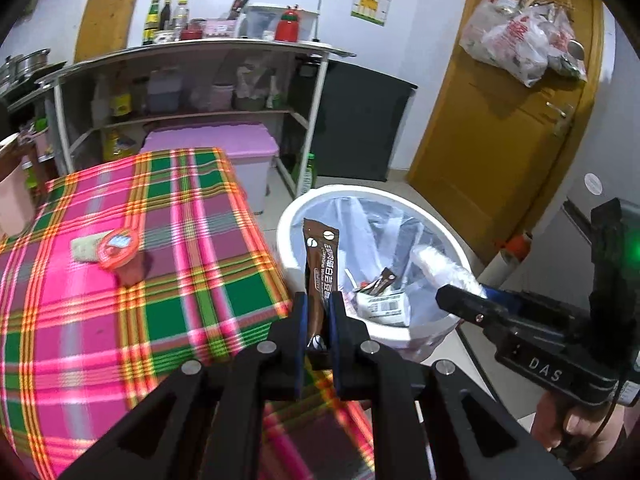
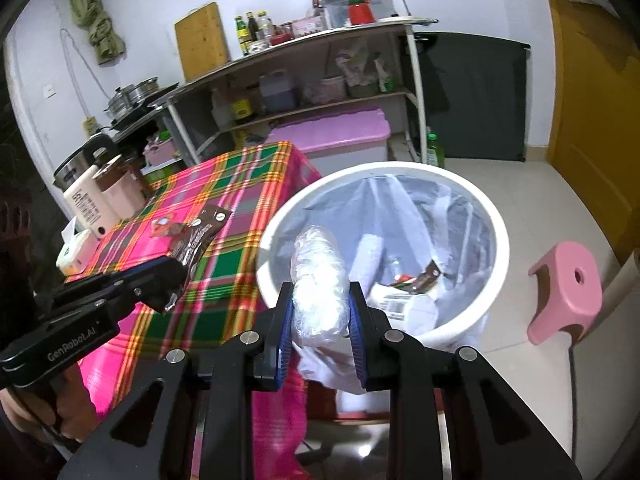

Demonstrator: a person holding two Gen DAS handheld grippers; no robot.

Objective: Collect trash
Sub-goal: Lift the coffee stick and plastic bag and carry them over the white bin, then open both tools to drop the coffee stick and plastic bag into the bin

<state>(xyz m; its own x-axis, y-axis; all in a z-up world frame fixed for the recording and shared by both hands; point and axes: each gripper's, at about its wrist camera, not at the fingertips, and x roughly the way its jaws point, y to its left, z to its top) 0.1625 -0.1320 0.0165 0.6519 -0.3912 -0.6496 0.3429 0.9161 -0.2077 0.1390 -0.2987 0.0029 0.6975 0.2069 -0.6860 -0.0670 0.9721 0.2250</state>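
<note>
My left gripper [image 1: 319, 300] is shut on a brown coffee sachet [image 1: 320, 264], which stands upright at the near-left rim of the white trash bin [image 1: 304, 208]. In the right wrist view that sachet [image 2: 196, 236] hangs over the table edge in the left gripper [image 2: 174, 280]. My right gripper [image 2: 319, 300] is shut on a crumpled wad of clear plastic wrap [image 2: 318, 276], held at the near rim of the bin [image 2: 496, 232]. The bin has a clear liner and holds a brown wrapper [image 2: 424, 274] and a labelled package [image 2: 396, 300]. The right gripper [image 1: 460, 300] reaches over the bin from the right.
A plaid-covered table [image 1: 120, 300] carries a round red item [image 1: 118, 248] and pale bottles [image 2: 100, 196]. A pink stool [image 2: 568, 288] stands right of the bin. Behind are a shelf rack [image 1: 192, 80], a pink-lidded box [image 1: 212, 140] and a yellow door [image 1: 500, 120] with hanging bags.
</note>
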